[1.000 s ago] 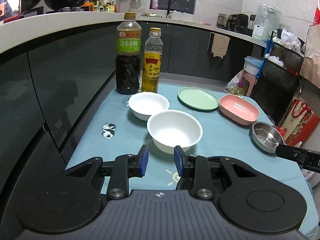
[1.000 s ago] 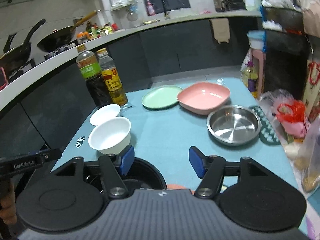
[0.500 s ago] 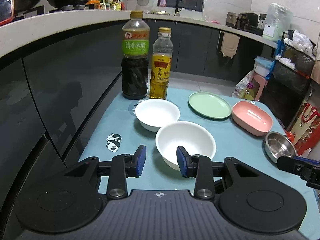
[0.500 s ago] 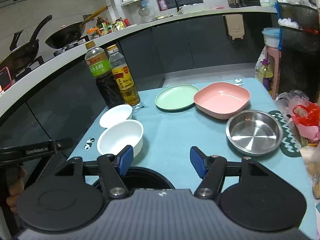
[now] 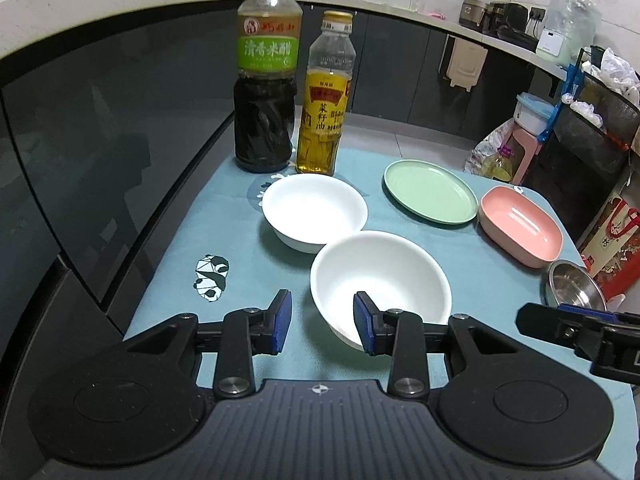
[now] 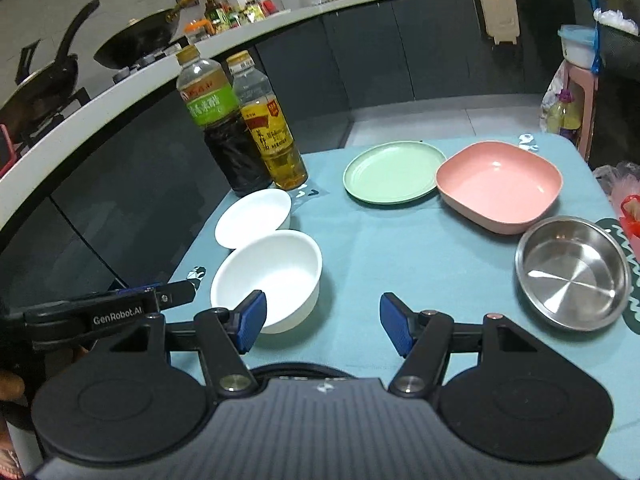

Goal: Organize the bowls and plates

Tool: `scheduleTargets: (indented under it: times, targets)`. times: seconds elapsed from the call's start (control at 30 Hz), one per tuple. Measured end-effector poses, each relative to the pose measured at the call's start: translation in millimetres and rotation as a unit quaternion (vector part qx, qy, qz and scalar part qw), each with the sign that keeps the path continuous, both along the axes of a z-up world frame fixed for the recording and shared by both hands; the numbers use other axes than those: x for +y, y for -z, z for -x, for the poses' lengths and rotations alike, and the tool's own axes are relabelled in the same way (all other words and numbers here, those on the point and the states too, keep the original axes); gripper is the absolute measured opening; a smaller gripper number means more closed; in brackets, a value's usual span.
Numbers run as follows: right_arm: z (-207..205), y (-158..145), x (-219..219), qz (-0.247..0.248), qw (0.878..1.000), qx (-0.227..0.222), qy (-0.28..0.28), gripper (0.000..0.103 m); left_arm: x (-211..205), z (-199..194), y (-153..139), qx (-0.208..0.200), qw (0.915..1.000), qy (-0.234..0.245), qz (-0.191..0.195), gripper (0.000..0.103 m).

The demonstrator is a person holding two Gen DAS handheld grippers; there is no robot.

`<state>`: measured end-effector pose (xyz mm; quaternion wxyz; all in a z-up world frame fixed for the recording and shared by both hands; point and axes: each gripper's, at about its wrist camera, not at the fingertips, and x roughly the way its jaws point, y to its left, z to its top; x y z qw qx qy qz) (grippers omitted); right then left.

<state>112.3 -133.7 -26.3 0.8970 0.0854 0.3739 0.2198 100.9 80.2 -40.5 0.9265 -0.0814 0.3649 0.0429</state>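
Two white bowls stand touching on the teal tablecloth: the larger near bowl (image 5: 380, 280) (image 6: 268, 276) and the smaller one (image 5: 314, 210) (image 6: 254, 218) behind it. My left gripper (image 5: 323, 323) is open at the near bowl's front-left rim, its right pad overlapping the bowl and not pressing on it. My right gripper (image 6: 323, 328) is open over bare cloth, just right of that bowl. Further right lie a green plate (image 5: 430, 192) (image 6: 394, 172), a pink square dish (image 5: 520, 222) (image 6: 498, 186) and a steel dish (image 5: 572, 284) (image 6: 572, 272).
A dark vinegar bottle (image 5: 266, 80) and a yellow oil bottle (image 5: 326, 100) stand at the table's back left, right behind the small bowl. Dark cabinet fronts run along the left side. Bags and a rack crowd the floor at the right. A dark round rim (image 6: 300, 372) shows under my right gripper.
Both grippers have moved forward, closer to the white bowls. My left gripper's jaws stand a little wider, and the near bowl's rim now sits between them.
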Motion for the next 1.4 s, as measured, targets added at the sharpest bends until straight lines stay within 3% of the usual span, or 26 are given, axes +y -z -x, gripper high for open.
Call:
scheduleTargets:
  times: [1.07,1.4]
  targets:
    - [-72,36,47,0.025,0.995,0.101,-0.005,0.040,13,-56,40,0.072,0.9965,0.007,0.043,0.032]
    - [-81,49,54,0.025,0.991,0.129,-0.014,0.022,15,-62,50,0.085,0.9942,0.012,0.064,0.031]
